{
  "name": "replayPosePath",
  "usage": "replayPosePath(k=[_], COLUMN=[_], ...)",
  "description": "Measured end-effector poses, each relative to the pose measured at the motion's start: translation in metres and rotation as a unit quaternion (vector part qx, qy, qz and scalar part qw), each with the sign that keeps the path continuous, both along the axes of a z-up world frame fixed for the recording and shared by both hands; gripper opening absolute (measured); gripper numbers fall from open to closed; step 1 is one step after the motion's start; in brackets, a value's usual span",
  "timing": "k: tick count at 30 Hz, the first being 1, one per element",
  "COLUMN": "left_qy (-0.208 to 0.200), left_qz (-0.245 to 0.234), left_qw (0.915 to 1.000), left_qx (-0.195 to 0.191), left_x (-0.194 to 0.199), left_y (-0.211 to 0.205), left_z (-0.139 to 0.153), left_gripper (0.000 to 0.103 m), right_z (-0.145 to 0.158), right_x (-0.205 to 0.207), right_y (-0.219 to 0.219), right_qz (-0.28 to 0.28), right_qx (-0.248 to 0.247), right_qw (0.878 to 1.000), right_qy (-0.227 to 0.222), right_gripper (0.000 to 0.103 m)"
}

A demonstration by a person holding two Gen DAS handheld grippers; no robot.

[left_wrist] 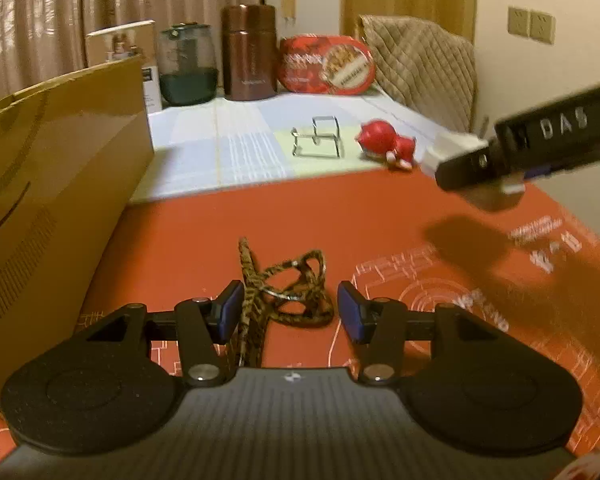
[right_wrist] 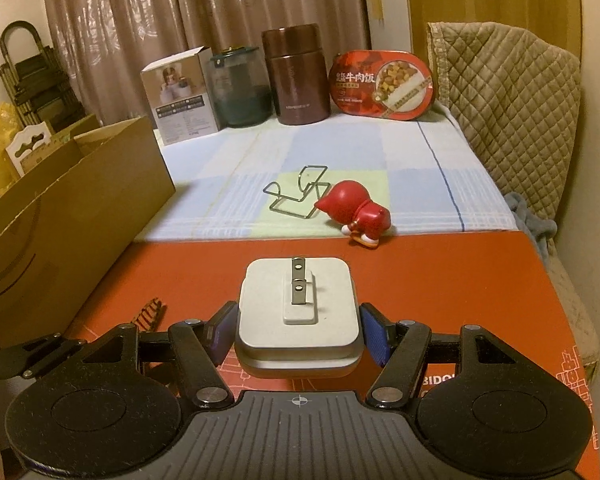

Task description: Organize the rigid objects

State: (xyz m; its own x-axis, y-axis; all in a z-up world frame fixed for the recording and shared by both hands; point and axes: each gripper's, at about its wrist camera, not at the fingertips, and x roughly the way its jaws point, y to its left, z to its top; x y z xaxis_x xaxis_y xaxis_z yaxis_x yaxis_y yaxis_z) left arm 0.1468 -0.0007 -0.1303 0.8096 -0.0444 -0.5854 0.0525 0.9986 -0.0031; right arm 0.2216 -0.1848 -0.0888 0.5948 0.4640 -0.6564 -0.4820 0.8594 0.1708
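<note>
Clamping a white plug adapter point(right_wrist: 298, 312) above the red worktop point(right_wrist: 440, 280), the right gripper point(right_wrist: 298, 330) holds firm while the left gripper point(left_wrist: 285, 312) stands parted astride a leopard-print strap point(left_wrist: 288, 284) beside the cardboard box point(left_wrist: 60, 184).

On the table, a mat point(right_wrist: 460, 280) covers the near end, with a cardboard box point(right_wrist: 80, 200) standing along its left edge. A cord point(left_wrist: 284, 292) lies on the mat near the box. Just beyond the mat's far edge, a toy figure point(right_wrist: 356, 216) lies on its side on a cloth point(right_wrist: 420, 160), a wire stand point(right_wrist: 296, 196) touching its left. Farther behind the mat, a carton point(right_wrist: 180, 96), jar point(right_wrist: 240, 88), flask point(right_wrist: 296, 76) and meal tub point(right_wrist: 384, 84) line up left to right.
</note>
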Motion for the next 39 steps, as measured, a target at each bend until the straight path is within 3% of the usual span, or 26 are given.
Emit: replayPosePath(k=[5, 9, 16, 26, 39], left_qy=[0.007, 0.007, 0.02, 0.011, 0.005], left_qz=[0.016, 0.021, 0.023, 0.026, 0.004], left_qw=[0.9998, 0.9997, 0.9992, 0.9988, 0.9986], left_qx=[-0.013, -0.011, -0.024, -0.039, -0.053], left_x=[0.007, 0.009, 0.003, -0.028, -0.082], left_y=[0.006, 0.007, 0.011, 0.008, 0.011], left_z=[-0.002, -0.001, 0.007, 0.047, 0.106], left_gripper=[0.045, 0.036, 0.035, 0.035, 0.035], right_z=[-0.002, -0.003, -0.002, 0.002, 0.041], right_x=[-0.001, -0.001, -0.008, -0.044, -0.116], right_y=[0.002, 0.003, 0.006, -0.002, -0.005], right_qz=[0.005, 0.005, 0.011, -0.02, -0.054], right_qx=[0.001, 0.0, -0.002, 0.027, 0.003], right_qw=[1.0, 1.0, 1.0, 0.999, 0.998], right_qy=[0.002, 0.003, 0.0, 0.017, 0.018], right_gripper=[0.061, 0.061, 0.061, 0.061, 0.061])
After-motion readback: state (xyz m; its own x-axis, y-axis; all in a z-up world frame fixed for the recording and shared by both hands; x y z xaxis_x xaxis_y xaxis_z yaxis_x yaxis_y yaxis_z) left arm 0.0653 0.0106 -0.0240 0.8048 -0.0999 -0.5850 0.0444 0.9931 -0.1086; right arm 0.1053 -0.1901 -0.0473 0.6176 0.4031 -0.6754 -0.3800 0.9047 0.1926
